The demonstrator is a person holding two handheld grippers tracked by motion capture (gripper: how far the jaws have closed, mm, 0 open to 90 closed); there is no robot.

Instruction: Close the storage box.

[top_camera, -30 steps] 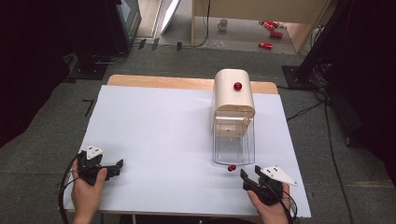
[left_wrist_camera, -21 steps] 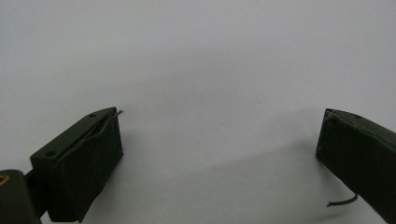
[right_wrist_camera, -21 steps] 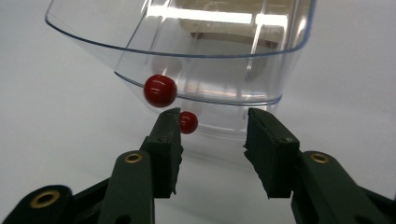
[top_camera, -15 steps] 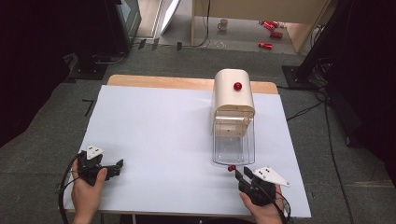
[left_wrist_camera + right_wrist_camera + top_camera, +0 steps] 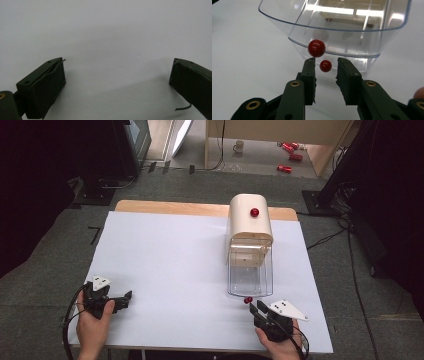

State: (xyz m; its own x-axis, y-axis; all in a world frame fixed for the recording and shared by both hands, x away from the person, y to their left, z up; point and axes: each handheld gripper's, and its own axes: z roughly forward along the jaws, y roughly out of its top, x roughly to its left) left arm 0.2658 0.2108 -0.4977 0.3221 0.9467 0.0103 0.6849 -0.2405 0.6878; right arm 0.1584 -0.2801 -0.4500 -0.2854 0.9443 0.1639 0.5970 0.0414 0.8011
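The right tongs (image 5: pixel 325 62) lie low over the white worktop (image 5: pixel 170 260), pointing at the front of a clear plastic tray (image 5: pixel 337 37). Their jaws have just been closing and now stand narrow, with a gap between them. A small red ball (image 5: pixel 325 66) sits in that gap near the tips, but the pads do not press on it. A second red ball (image 5: pixel 316 48), which looks bigger, lies just beyond the tips, close against the clear wall of the tray. In the high view both balls (image 5: pixel 247 300) rest on the worktop in front of the tray (image 5: pixel 250 280), which sits under a cream dispenser (image 5: pixel 249 222) with a red knob (image 5: pixel 255 212). The right tongs (image 5: pixel 254 306) are just beside them.

The left tongs (image 5: pixel 127 296) are well apart, at the near left corner of the worktop. Their jaws are spread wide, with bare white surface between them.
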